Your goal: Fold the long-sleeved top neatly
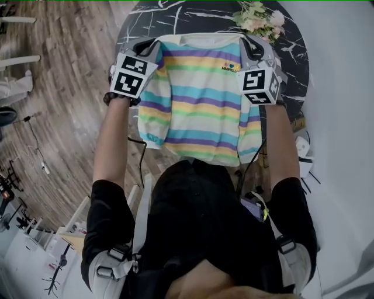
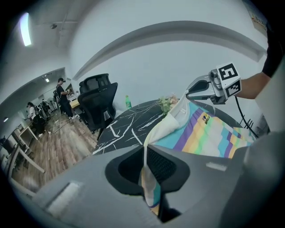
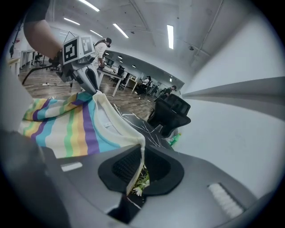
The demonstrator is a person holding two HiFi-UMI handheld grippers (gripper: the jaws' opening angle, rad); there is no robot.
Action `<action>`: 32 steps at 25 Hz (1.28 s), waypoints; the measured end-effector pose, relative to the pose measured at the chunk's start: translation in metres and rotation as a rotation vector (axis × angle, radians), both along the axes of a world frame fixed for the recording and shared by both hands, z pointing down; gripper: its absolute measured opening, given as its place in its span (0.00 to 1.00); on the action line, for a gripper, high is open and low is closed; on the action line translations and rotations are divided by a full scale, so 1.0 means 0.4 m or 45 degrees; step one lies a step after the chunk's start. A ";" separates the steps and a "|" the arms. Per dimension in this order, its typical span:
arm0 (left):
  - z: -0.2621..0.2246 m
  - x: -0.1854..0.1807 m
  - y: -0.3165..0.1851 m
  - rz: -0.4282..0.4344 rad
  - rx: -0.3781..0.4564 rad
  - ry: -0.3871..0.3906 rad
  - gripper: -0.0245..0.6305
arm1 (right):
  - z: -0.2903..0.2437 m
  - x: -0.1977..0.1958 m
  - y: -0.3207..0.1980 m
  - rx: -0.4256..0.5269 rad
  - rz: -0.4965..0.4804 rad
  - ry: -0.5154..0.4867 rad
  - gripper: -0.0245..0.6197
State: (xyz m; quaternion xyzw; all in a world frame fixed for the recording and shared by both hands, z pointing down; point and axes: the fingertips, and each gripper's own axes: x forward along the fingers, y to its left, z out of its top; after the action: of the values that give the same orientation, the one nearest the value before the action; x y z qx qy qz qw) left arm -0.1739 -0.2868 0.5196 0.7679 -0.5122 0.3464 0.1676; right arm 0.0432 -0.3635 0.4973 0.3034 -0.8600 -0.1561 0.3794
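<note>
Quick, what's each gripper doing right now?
Left gripper: shut on the striped top, at one shoulder.
Right gripper: shut on the striped top, at the other shoulder.

- A round black marble-look table with white veins (image 1: 175, 17) stood on a brown wood-plank floor (image 1: 58, 70).
- A black office chair (image 2: 95, 104) stood near it.
- A plain white wall (image 2: 156, 62) rose behind.
- Long white ceiling strip lights (image 3: 171, 36) were lit.

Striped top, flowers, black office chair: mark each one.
striped top (image 1: 198, 111), head view, middle of its chest.
flowers (image 1: 257, 20), head view, the pale blooms.
black office chair (image 2: 103, 99), left gripper view, its backrest.
</note>
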 end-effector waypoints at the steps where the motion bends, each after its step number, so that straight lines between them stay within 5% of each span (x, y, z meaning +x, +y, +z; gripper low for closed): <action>1: 0.011 -0.002 -0.001 -0.005 -0.008 0.002 0.08 | 0.011 -0.003 -0.002 -0.009 -0.004 0.004 0.09; 6: 0.048 -0.005 -0.003 -0.017 -0.041 0.001 0.11 | 0.054 0.001 -0.002 -0.083 -0.005 0.012 0.12; 8: 0.055 -0.012 -0.005 -0.040 -0.051 0.006 0.22 | 0.069 0.002 0.005 -0.161 0.001 -0.003 0.27; 10: 0.061 -0.017 -0.003 -0.056 -0.057 0.012 0.26 | 0.078 0.004 0.012 -0.212 0.002 -0.015 0.33; 18: 0.086 -0.010 0.089 -0.078 -0.112 0.041 0.26 | 0.081 0.009 0.054 -0.236 -0.001 -0.007 0.33; 32: 0.145 -0.083 0.511 -0.341 -0.224 0.150 0.26 | 0.080 -0.097 0.293 -0.320 -0.118 -0.009 0.30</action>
State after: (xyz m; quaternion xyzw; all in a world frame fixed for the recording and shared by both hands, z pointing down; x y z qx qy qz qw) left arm -0.2073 -0.0825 0.5774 0.6940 -0.5670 0.3188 0.3086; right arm 0.0042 -0.2465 0.5293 0.2140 -0.8872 -0.0631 0.4037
